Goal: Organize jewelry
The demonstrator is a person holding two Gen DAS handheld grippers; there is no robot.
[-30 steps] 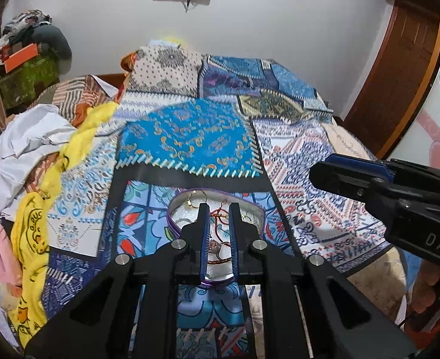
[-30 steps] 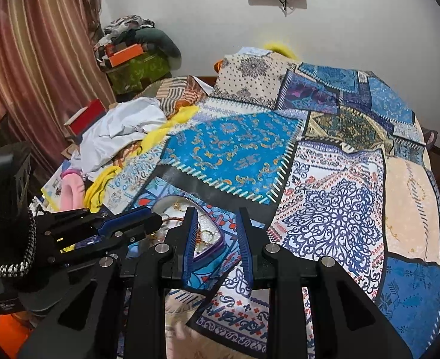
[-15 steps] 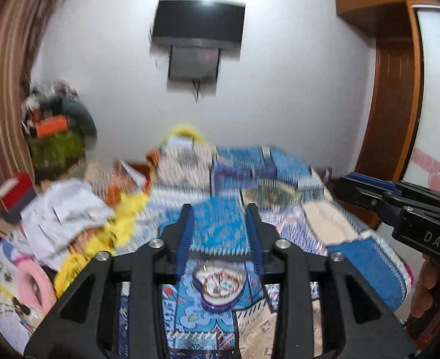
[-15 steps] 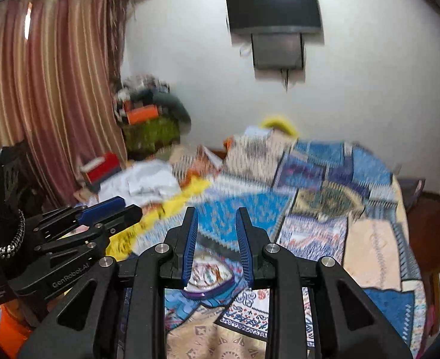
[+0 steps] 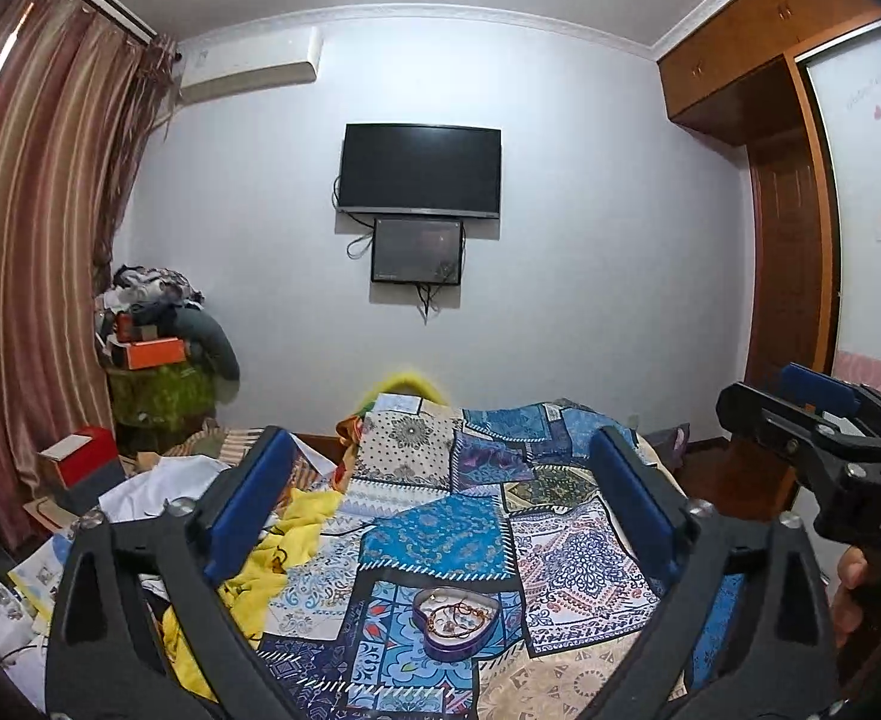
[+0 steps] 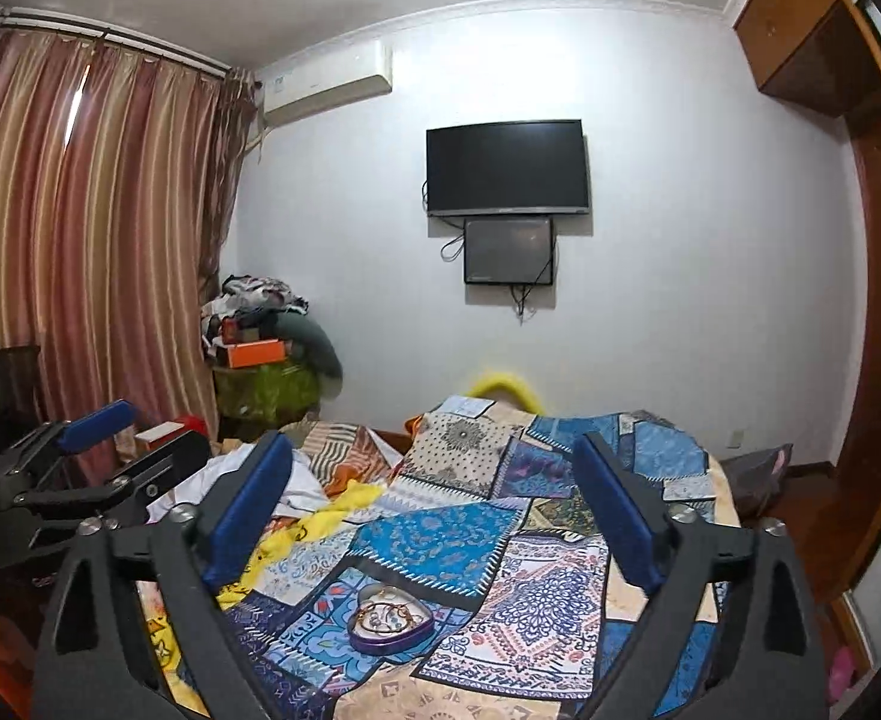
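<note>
A purple heart-shaped tin (image 5: pixel 456 623) holding tangled chains and bracelets lies on the patchwork bedspread (image 5: pixel 458 534); it also shows in the right wrist view (image 6: pixel 389 618). My left gripper (image 5: pixel 440 516) is open wide and empty, held well back and above the tin. My right gripper (image 6: pixel 434 516) is open wide and empty, also back from the tin. Each gripper shows at the edge of the other's view: the right one (image 5: pixel 812 420), the left one (image 6: pixel 98 456).
Yellow cloth (image 5: pixel 278 552) and white clothes (image 5: pixel 158 480) lie on the bed's left. A clutter pile with an orange box (image 5: pixel 152 354) stands by the striped curtain (image 5: pixel 32 240). A TV (image 5: pixel 421 171) hangs on the far wall; a wooden wardrobe (image 5: pixel 788 276) stands right.
Both grippers have opened wide and pulled up and back from the tin, tilting to face the far wall. The tin now sits small and low in both views.
</note>
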